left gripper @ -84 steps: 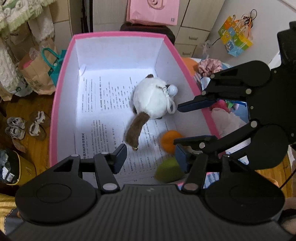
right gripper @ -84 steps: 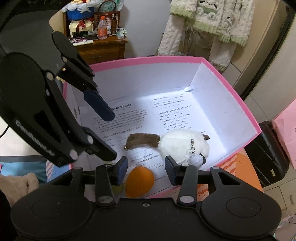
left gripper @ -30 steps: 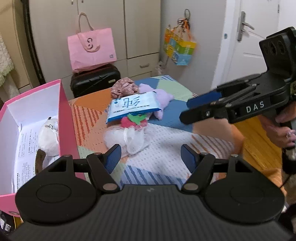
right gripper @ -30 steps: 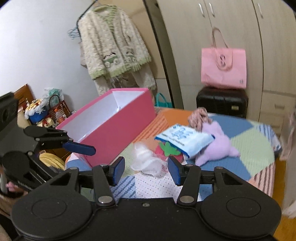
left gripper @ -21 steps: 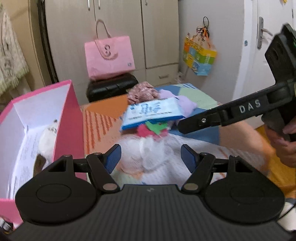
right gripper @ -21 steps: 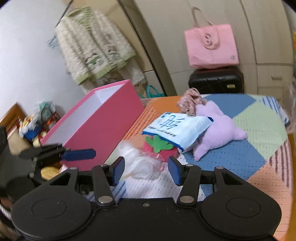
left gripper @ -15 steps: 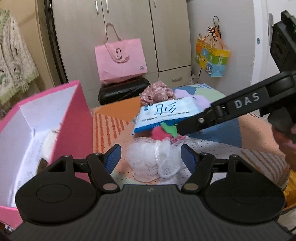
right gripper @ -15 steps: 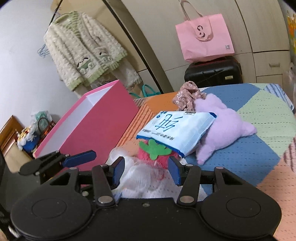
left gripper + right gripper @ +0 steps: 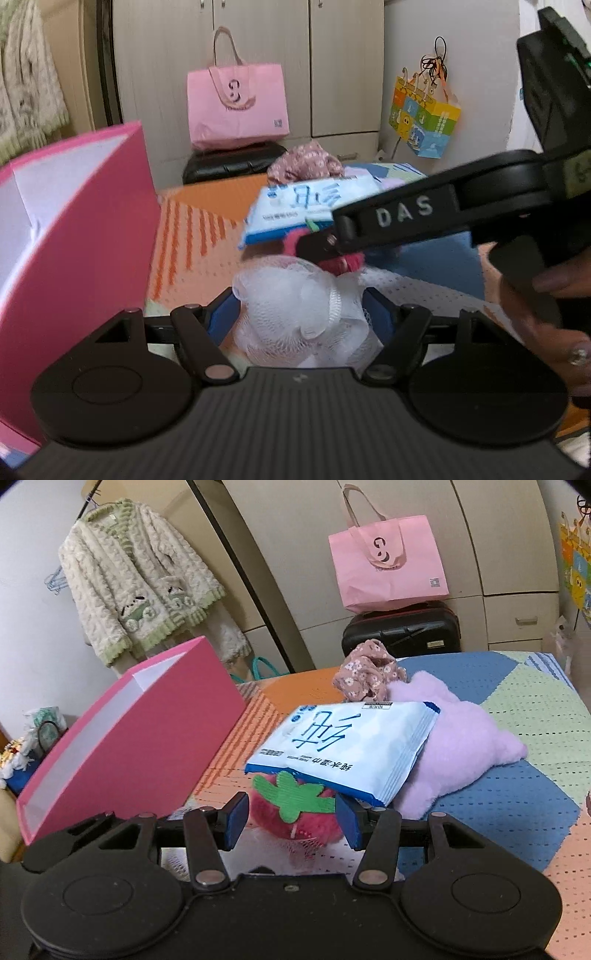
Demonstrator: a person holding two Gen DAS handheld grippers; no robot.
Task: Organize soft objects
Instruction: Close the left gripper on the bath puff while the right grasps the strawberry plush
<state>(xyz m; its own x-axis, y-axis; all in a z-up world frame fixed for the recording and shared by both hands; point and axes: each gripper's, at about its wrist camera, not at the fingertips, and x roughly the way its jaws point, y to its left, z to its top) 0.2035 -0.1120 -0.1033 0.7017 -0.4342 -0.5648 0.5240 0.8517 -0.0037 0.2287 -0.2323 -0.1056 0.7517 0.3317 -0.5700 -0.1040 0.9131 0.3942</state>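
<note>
Lower centre, both views: left gripper closing around white mesh sponge; right gripper apart, straddling strawberry toy. Step: picking up. Next: clamp, lift toward pink box.

A home bedroom: wardrobe; hung cardigan; suitcase; quilted bed.

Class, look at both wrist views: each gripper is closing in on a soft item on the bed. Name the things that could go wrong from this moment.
1. The wipes pack rests on the strawberry plush; lifting the plush with the right gripper may tip the pack off.
2. The left gripper, jaws closing around the white mesh pouf, may catch only loose netting and slip.
3. The grippers sit very close together and could collide.
</note>
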